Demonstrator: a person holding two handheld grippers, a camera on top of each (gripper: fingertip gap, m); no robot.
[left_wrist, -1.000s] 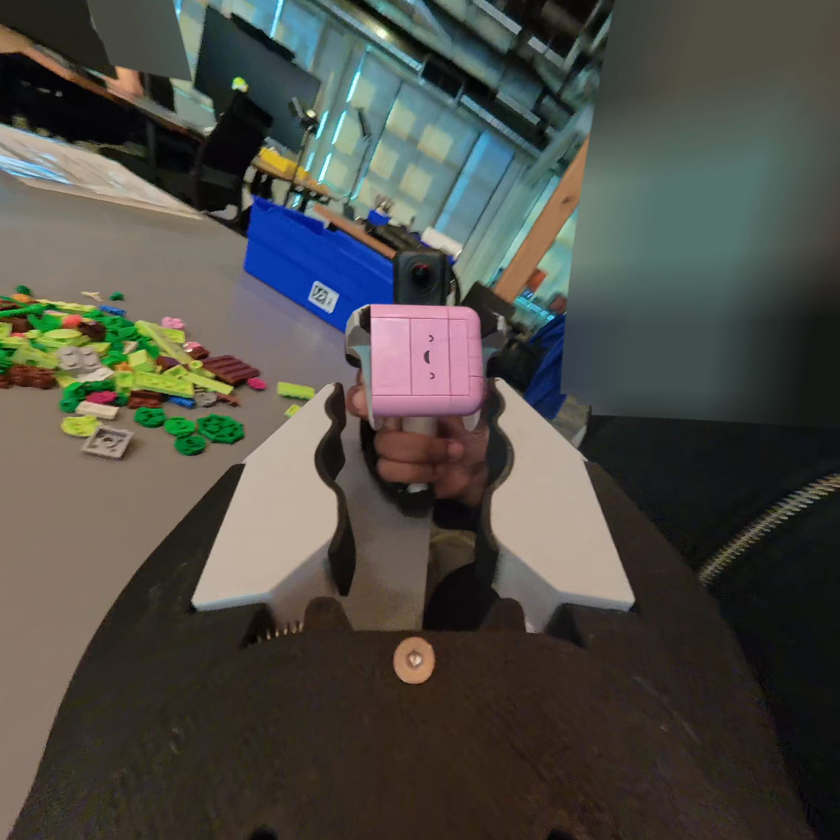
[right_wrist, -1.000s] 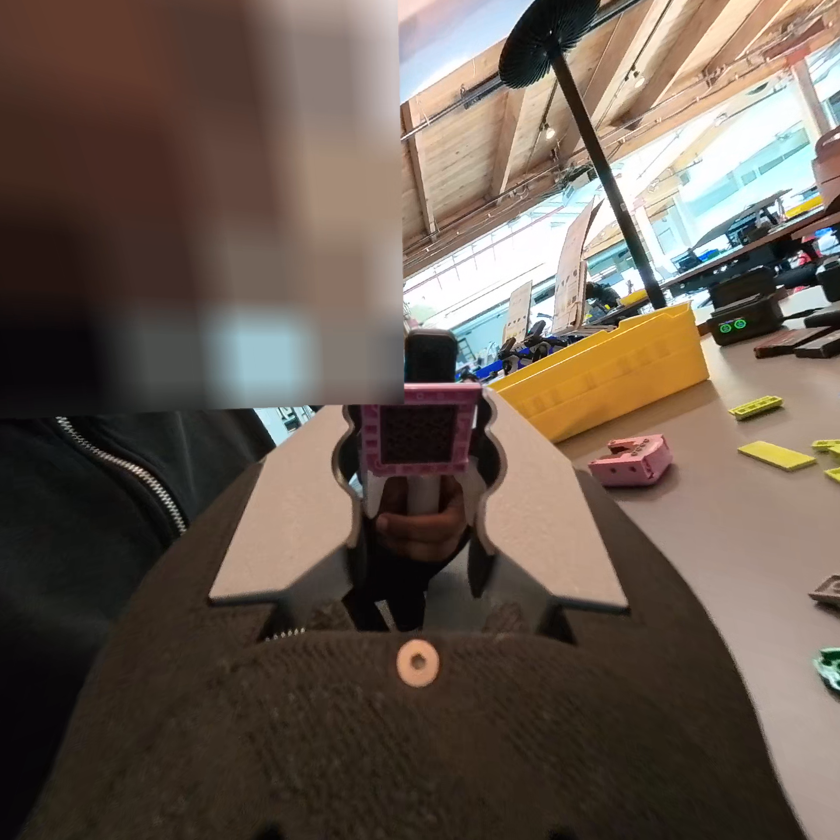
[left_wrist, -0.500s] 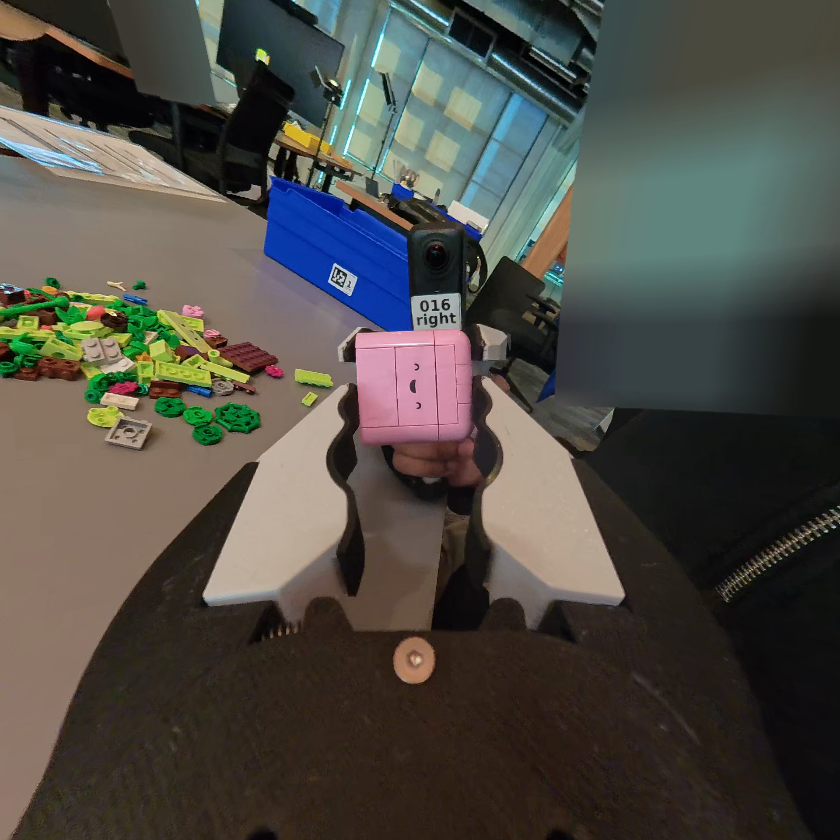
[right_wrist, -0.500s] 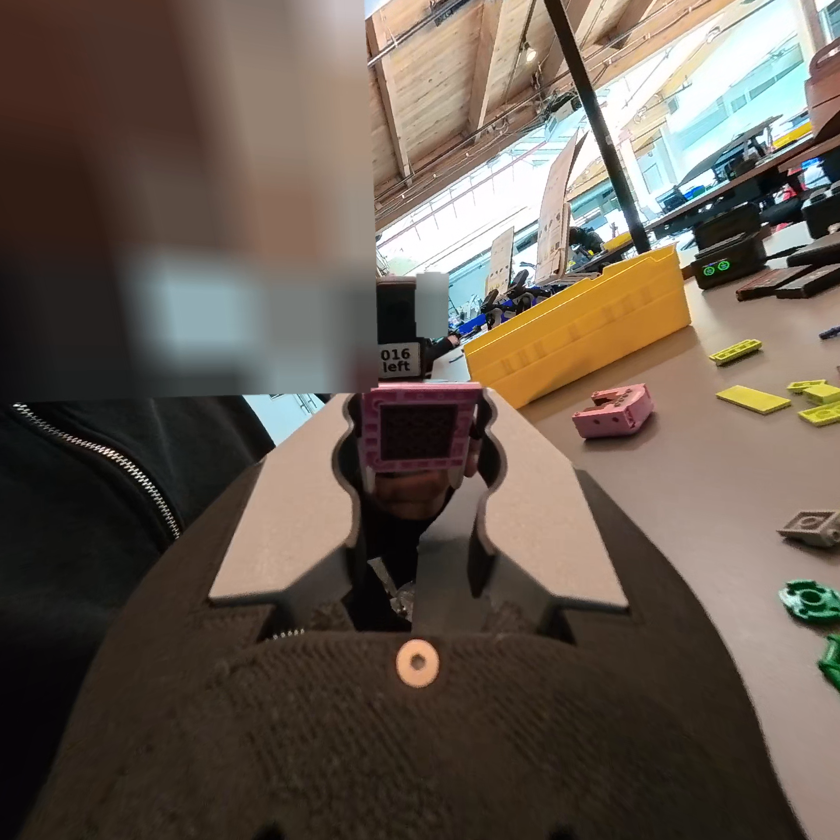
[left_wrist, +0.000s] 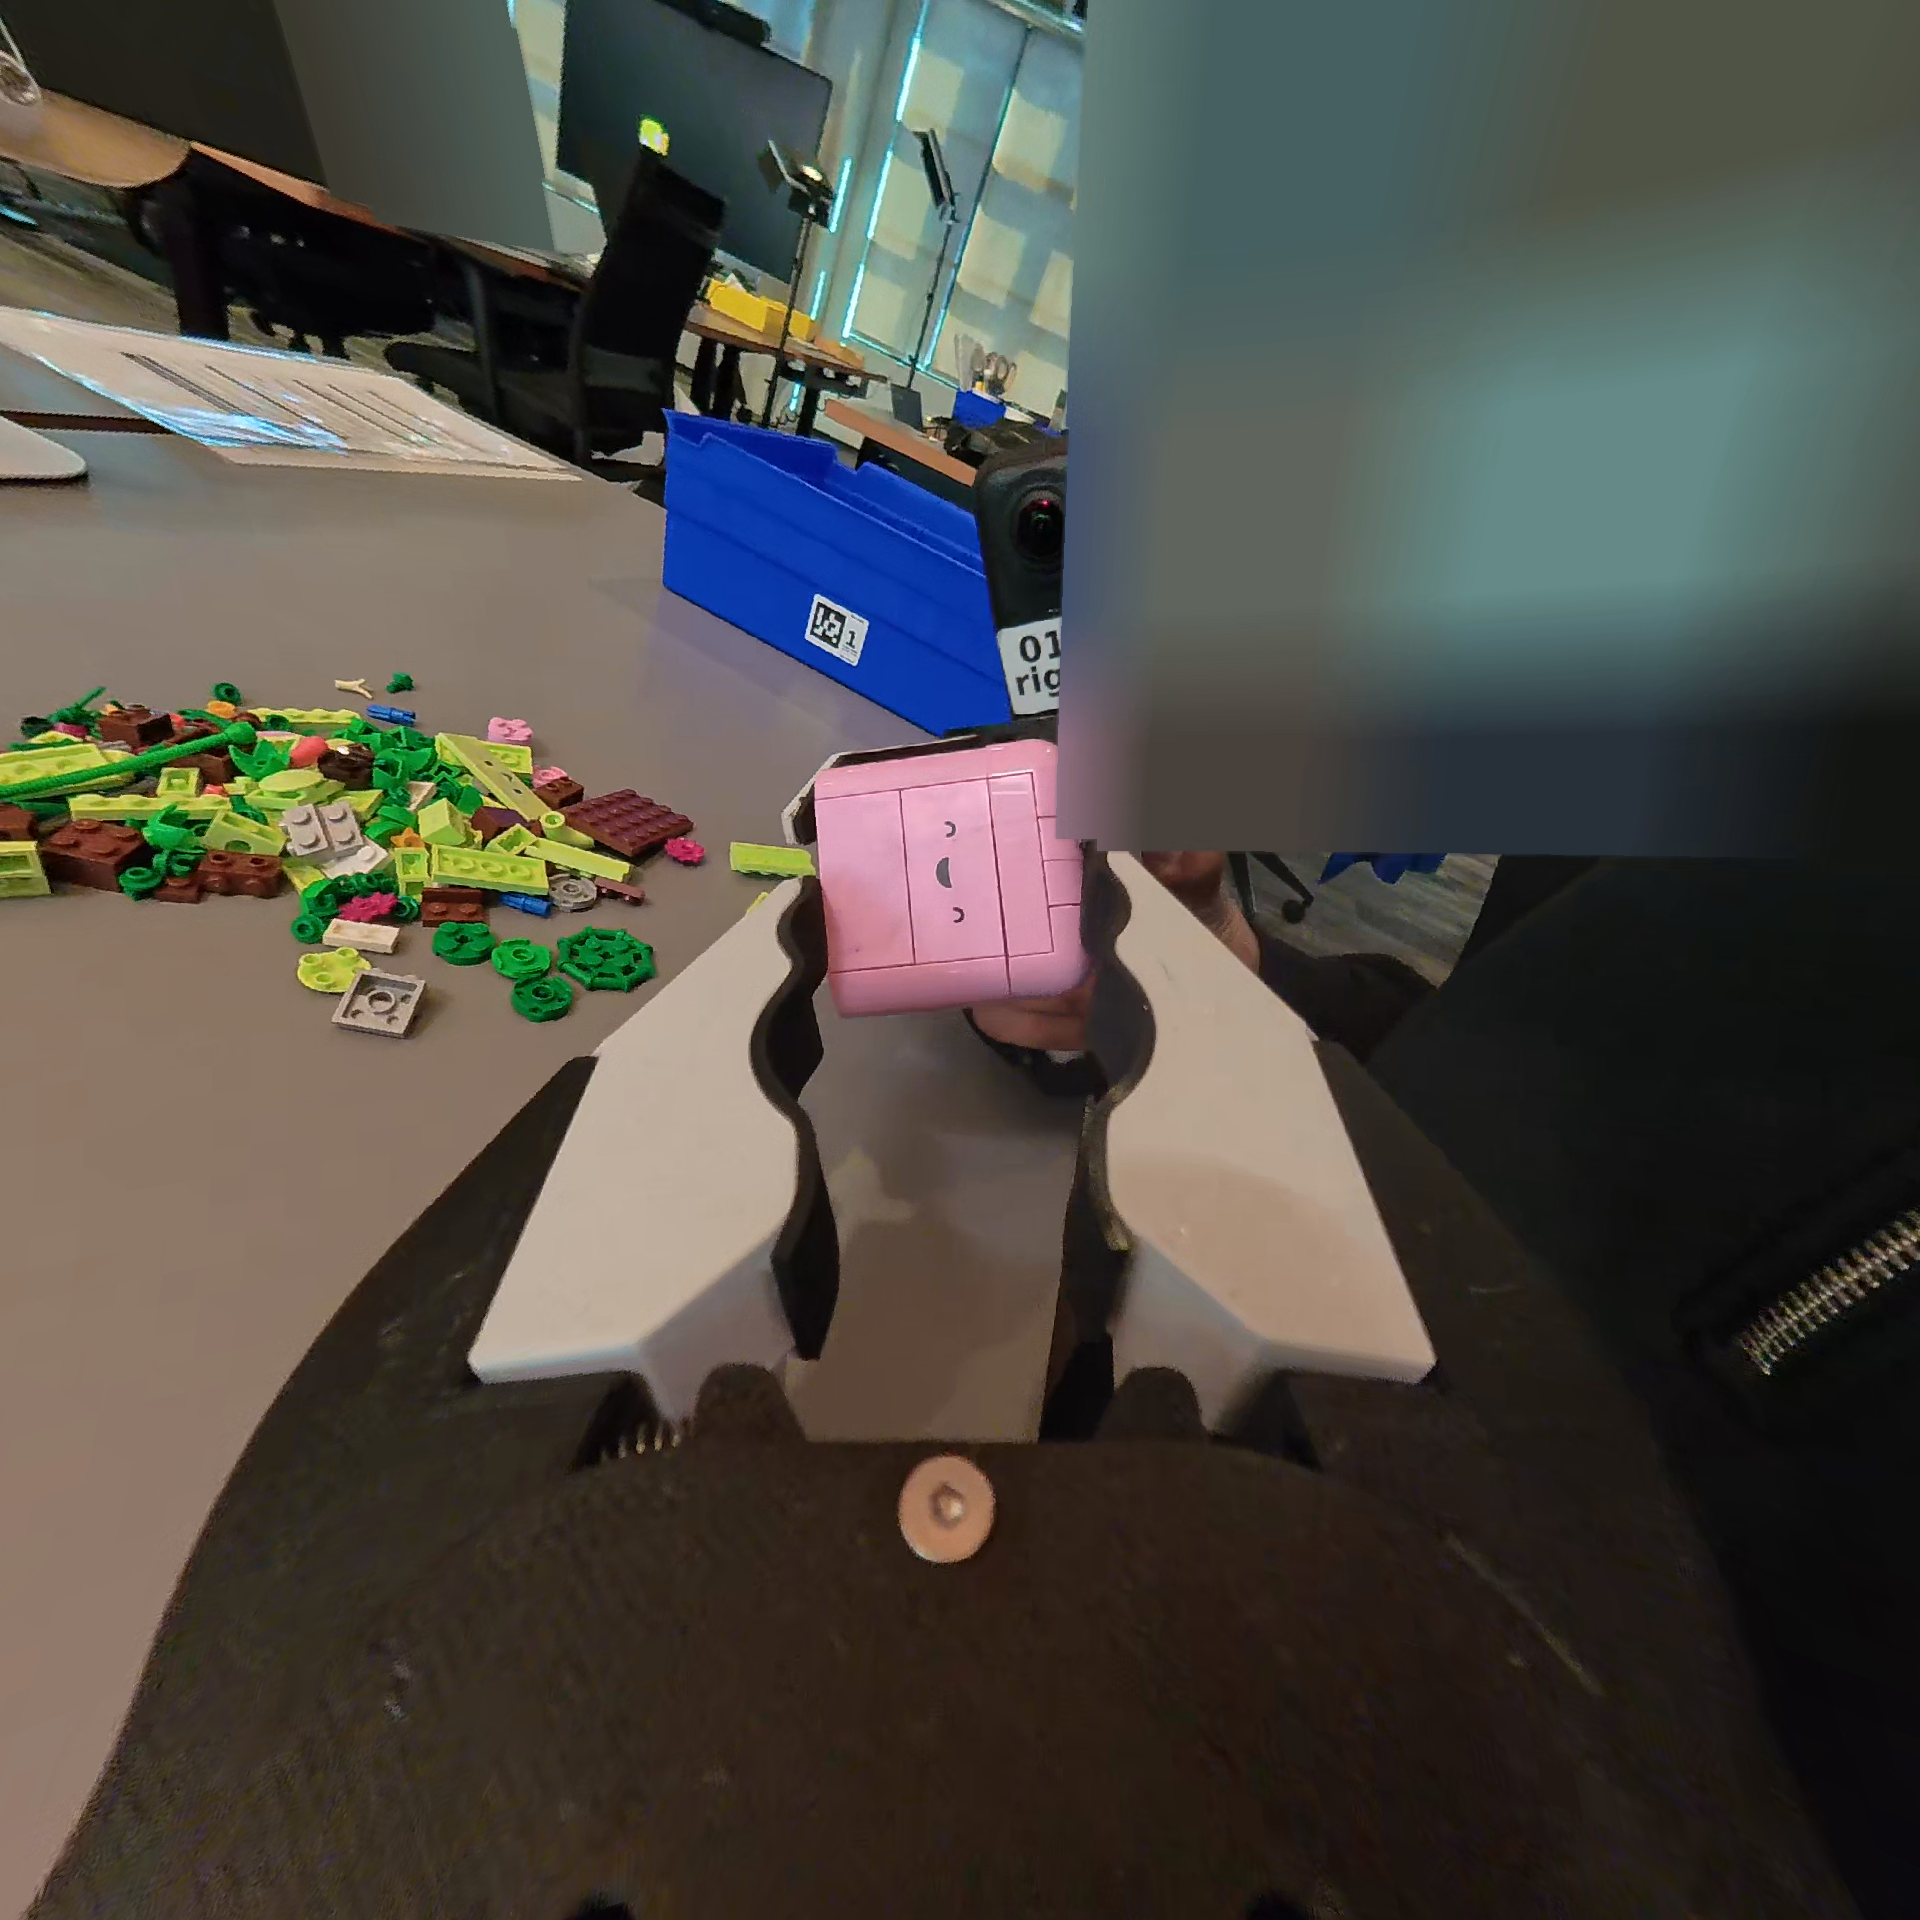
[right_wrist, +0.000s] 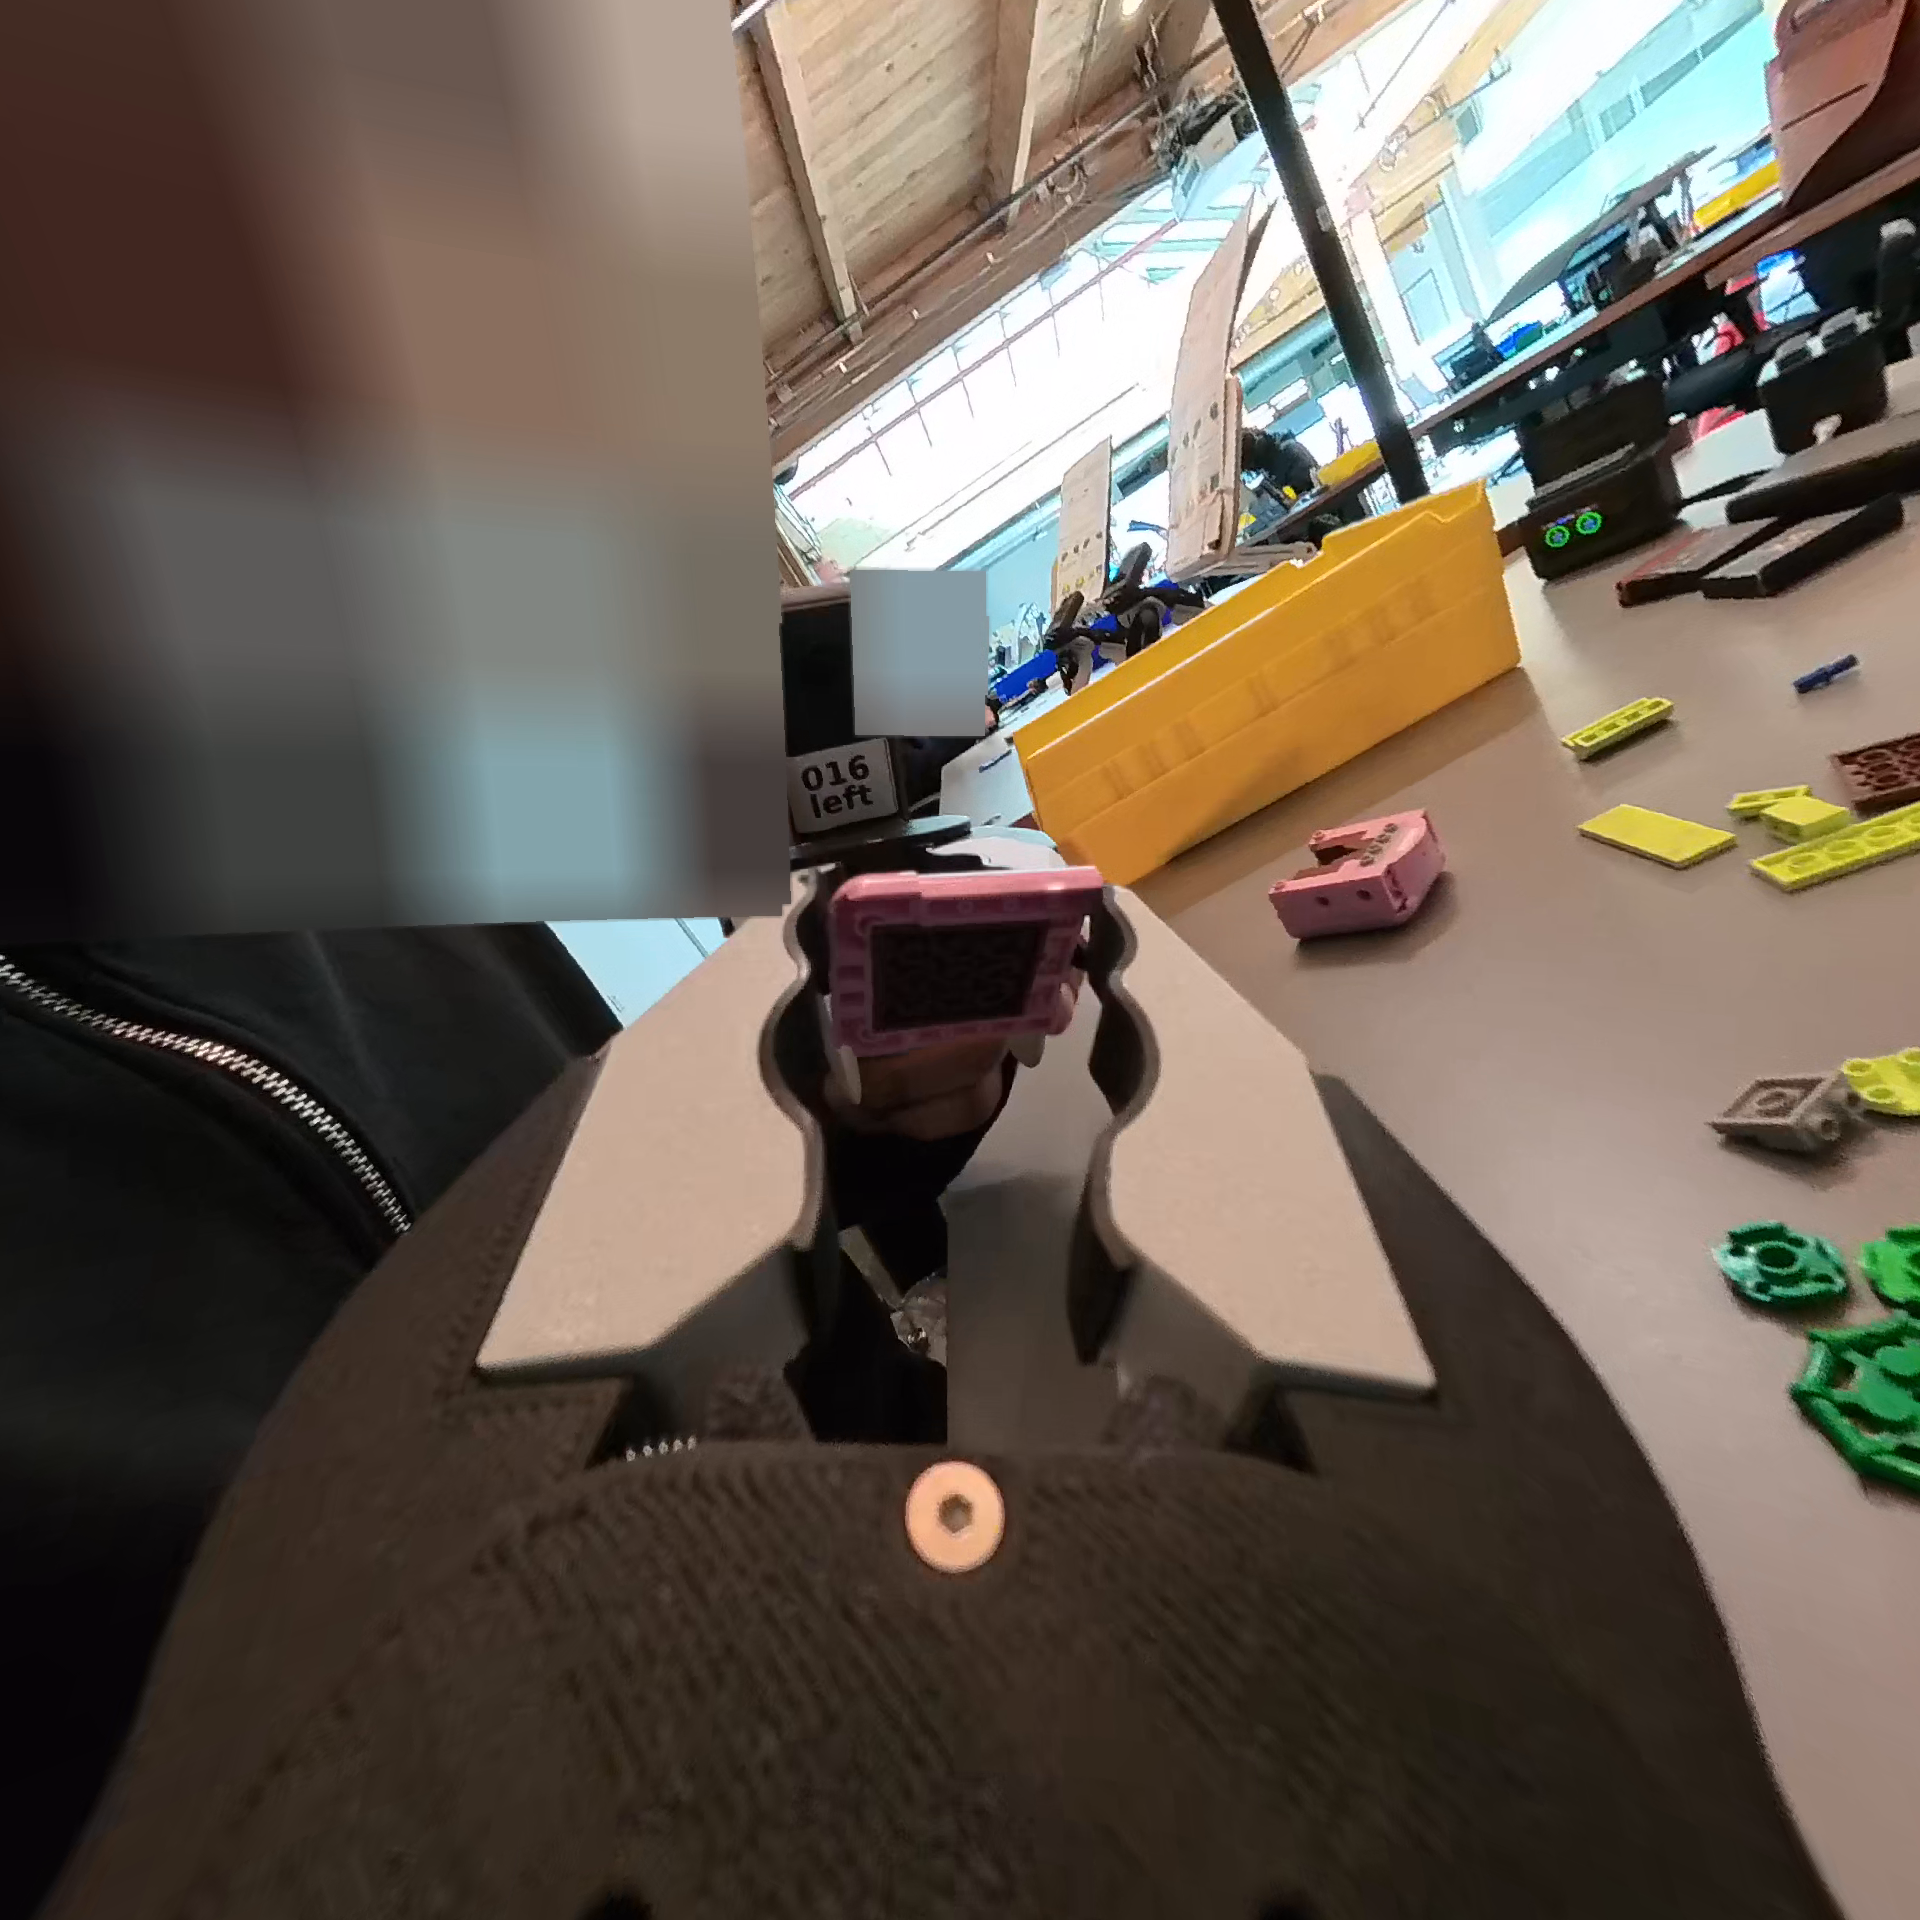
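A pink brick-built cube (left_wrist: 935, 883) with a small face on its front sits between the fingertips of my left gripper (left_wrist: 948, 904), which is closed against its sides. In the right wrist view the same cube (right_wrist: 966, 899) shows its open back with a dark inside. My right gripper (right_wrist: 951, 966) is closed on it from the opposite end. The two grippers face each other above the near edge of the grey table (left_wrist: 260, 1195). The right gripper's camera (left_wrist: 1023, 540) shows behind the cube. The cube is slightly tilted. A hand shows below it.
A pile of green, lime and brown bricks (left_wrist: 312, 821) lies on the left. A blue bin (left_wrist: 810, 582) stands behind it. A yellow bin (right_wrist: 1268, 686), a part-built pink piece (right_wrist: 1361, 873) and green round pieces (right_wrist: 1782, 1262) show in the right wrist view. A person in a dark zip jacket (right_wrist: 208, 1143) is close by. Left and right tips are no more than a few centimetres apart.
Both grippers stay on the cube. The cube has tilted and sits a little lower between the left fingertips. Both views have swung down, showing more of the table.
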